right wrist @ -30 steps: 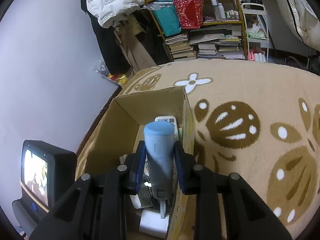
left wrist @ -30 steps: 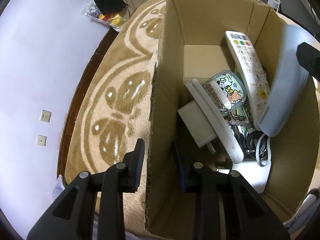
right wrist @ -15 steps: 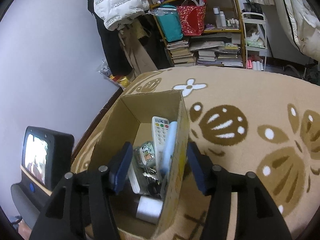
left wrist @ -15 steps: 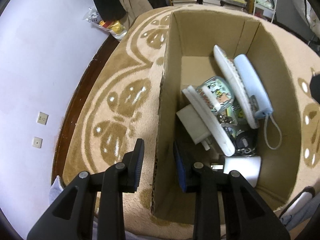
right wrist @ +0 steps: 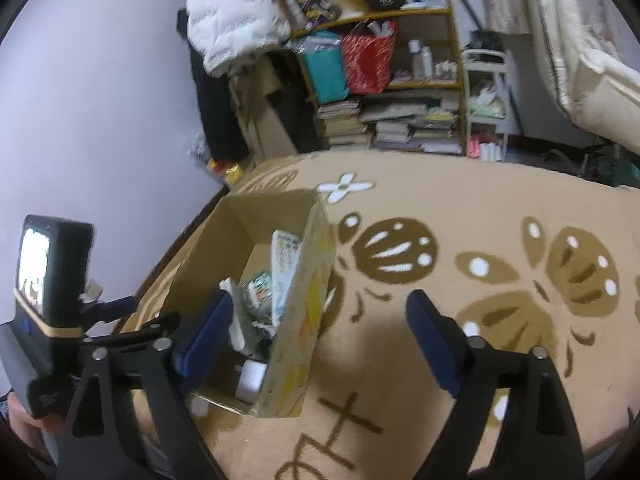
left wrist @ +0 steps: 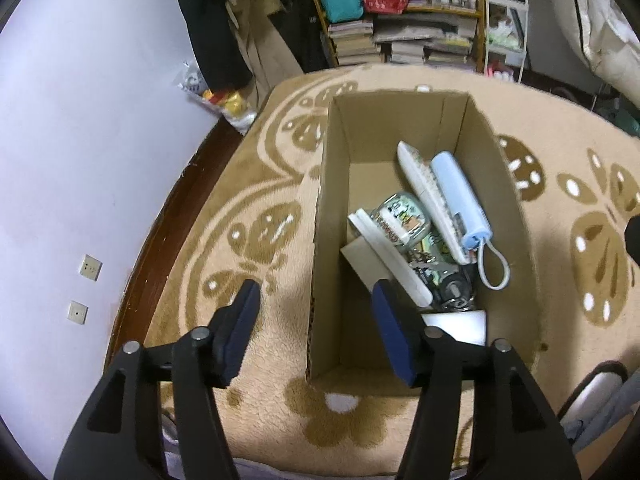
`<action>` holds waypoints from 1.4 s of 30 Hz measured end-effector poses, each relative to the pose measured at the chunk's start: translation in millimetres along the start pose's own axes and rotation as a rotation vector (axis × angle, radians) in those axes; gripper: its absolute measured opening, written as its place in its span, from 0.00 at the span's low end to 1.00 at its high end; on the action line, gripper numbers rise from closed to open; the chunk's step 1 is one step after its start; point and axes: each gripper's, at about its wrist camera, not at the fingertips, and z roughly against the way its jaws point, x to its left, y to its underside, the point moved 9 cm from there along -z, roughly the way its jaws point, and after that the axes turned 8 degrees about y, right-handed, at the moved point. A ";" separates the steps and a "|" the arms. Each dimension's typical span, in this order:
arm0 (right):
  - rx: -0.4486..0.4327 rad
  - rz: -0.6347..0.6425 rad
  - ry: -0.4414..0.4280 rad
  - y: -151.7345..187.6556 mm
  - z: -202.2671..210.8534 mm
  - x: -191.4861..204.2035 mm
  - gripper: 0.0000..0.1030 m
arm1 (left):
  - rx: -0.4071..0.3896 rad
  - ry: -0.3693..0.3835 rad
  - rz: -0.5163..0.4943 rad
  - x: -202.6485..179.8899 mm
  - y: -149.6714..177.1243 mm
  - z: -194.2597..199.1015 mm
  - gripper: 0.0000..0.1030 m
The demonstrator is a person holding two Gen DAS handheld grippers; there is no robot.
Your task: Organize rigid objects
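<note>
Cardboard: an open box (left wrist: 404,216) is seen on a tan patterned rug (left wrist: 256,216), and the task's things are already packed in its near right part: a white remote (left wrist: 430,200), a pale blue tube (left wrist: 460,200) with a white loop, a printed jar (left wrist: 402,220), a white flat piece (left wrist: 390,258), keys and dark odds (left wrist: 448,284) and a white block (left wrist: 460,324). The left gripper (left wrist: 316,312) is held above the box's left wall; its jaws have just been opening, stand apart, and nothing is pressed, though the wall's top edge lies between them in the view. The right gripper (right wrist: 318,324) is held near and right of the box, jaws just opened wide, empty, with the box's right wall seen between them. Risks, as judged: the left wall could be caught or dragged if the left gripper is lowered without being shifted, and the light box tipped or slid on the soft rug. The remote and tube are leaned, not laid flat, so a knock to the box could let them slide. The loop could be snagged by a finger reaching in. Around: a purple wall at left, shelves (right wrist: 400,92) of books and bags far off, a dark wood rim (left wrist: 160,236) by the rug's left edge. No loose item is seen on the rug, so the sorting looks nearly done.
</note>
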 end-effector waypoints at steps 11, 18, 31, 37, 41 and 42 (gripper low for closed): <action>-0.108 0.013 0.028 4.4 39.4 -15.7 1.00 | -0.222 0.006 -0.014 -5.4 7.2 69.5 0.97; -0.196 0.040 0.024 0.5 64.6 -12.3 1.00 | -0.305 -0.013 -0.038 -11.4 16.4 96.0 0.98; -0.223 0.053 0.048 11.1 77.8 -24.0 1.00 | -0.324 -0.048 0.007 -6.1 25.9 104.8 0.99; -0.203 0.054 0.052 15.0 72.6 -24.6 1.00 | -0.324 -0.035 0.051 1.0 25.5 101.8 0.99; -0.194 0.049 0.055 17.1 69.3 -25.1 1.00 | -0.324 -0.034 0.051 1.2 25.3 101.6 0.99; -0.190 0.050 0.056 17.9 68.6 -25.3 1.00 | -0.324 -0.034 0.050 1.2 25.1 101.5 0.99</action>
